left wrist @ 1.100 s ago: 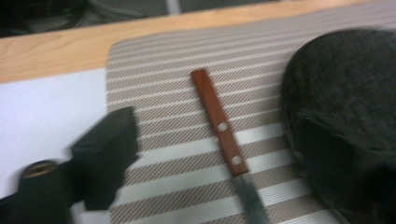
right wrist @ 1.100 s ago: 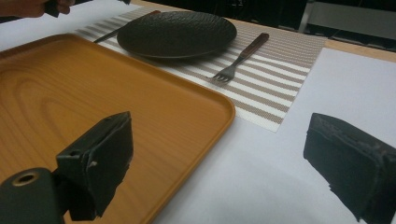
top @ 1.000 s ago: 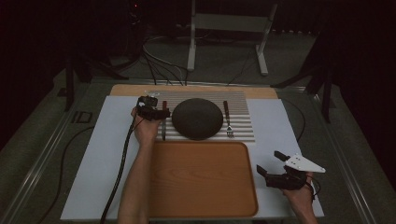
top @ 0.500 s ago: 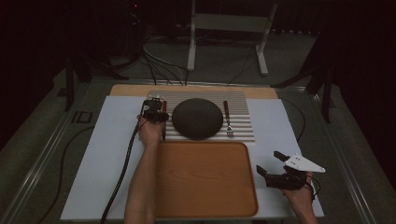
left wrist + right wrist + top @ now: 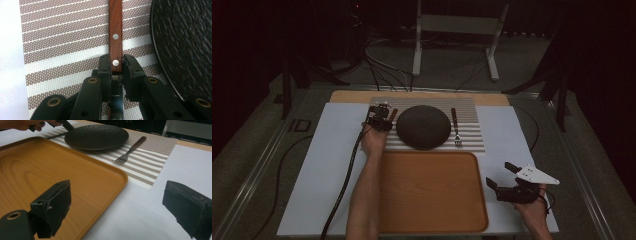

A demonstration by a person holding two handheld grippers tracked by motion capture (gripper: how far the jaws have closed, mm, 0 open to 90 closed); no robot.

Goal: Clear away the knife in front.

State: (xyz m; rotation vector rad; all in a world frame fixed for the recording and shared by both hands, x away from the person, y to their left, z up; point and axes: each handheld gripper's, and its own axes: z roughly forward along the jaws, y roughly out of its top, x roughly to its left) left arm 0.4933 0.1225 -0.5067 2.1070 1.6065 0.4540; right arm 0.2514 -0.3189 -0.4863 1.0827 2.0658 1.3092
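- The left gripper (image 5: 116,67) has its jaws pinched on the wooden handle of a knife (image 5: 115,37), right where the handle meets the blade; the knife lies on the striped placemat (image 5: 62,50), just left of the dark plate (image 5: 185,42).
- In the high view, that gripper (image 5: 379,120) sits at the far left part of the placemat (image 5: 472,125), the hand (image 5: 374,141) behind it, beside the plate (image 5: 423,126).
- The right gripper (image 5: 117,212) has its jaws spread wide apart, holding nothing, above the white table cover (image 5: 140,215), just right of the wooden tray (image 5: 50,172).
- In the high view, the right gripper (image 5: 501,177) hovers near the tray's (image 5: 432,190) near right corner.
- A fork (image 5: 456,131) lies on the placemat right of the plate, tines toward the tray.
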